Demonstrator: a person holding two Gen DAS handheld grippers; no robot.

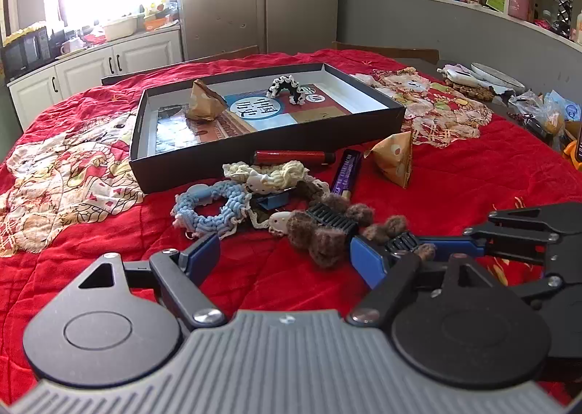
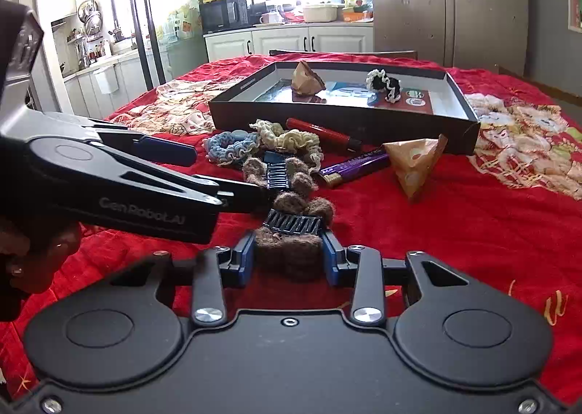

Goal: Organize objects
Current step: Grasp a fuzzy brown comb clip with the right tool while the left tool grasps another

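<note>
Right gripper (image 2: 287, 261) clamped on brown fuzzy hair clip (image 2: 291, 250) near desk's front edge, left gripper (image 1: 287, 250) apart.

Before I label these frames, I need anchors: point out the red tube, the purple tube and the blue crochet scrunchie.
red tube (image 1: 291, 158): left wrist view, middle of its barrel.
purple tube (image 2: 358, 163): right wrist view, middle of its purple body.
blue crochet scrunchie (image 1: 232, 212): left wrist view, right side of its ring.

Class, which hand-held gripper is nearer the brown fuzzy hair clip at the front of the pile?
Right. The right hand-held gripper has its fingers on either side of the brown hair clip; the left hand-held gripper hangs open just beside it.
</note>
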